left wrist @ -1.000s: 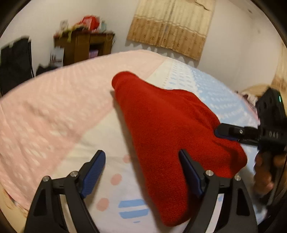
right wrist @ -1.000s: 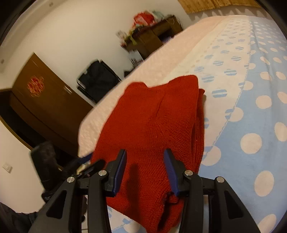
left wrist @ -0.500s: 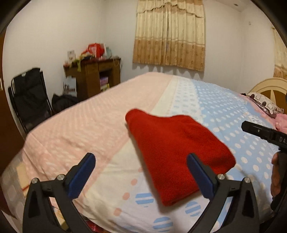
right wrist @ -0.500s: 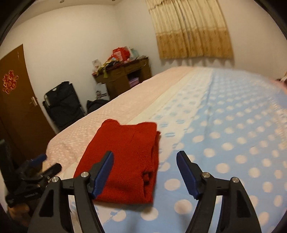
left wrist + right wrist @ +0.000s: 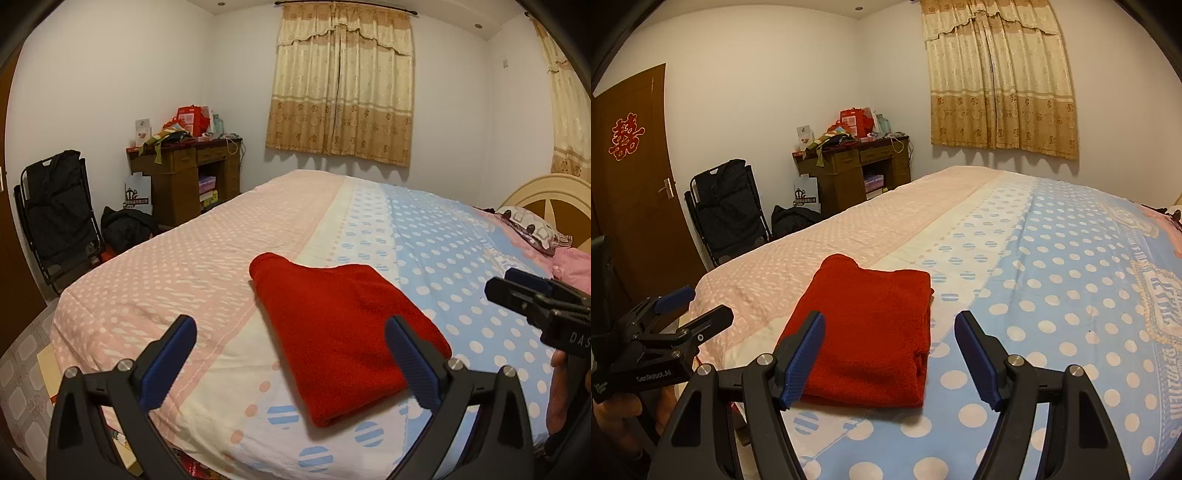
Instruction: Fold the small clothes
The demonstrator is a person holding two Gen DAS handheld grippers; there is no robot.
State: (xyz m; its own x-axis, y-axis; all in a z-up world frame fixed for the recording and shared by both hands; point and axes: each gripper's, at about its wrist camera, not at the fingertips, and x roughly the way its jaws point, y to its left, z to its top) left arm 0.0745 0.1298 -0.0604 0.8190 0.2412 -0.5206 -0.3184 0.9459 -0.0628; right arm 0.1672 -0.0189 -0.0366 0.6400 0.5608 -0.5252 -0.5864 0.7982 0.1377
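**Fold released, both tools clear**

Now that I have let go, the red garment (image 5: 343, 332) lies folded into a neat rectangle on the bed (image 5: 207, 258), near its foot edge, across the pink and white bands. My left tool (image 5: 291, 354) stands released and wide, nothing between its pads; my right tool (image 5: 888, 354) likewise gapes empty. A second ago both hung low over the cloth, the right far narrower; since then they have lifted back. I judge this fold finished.
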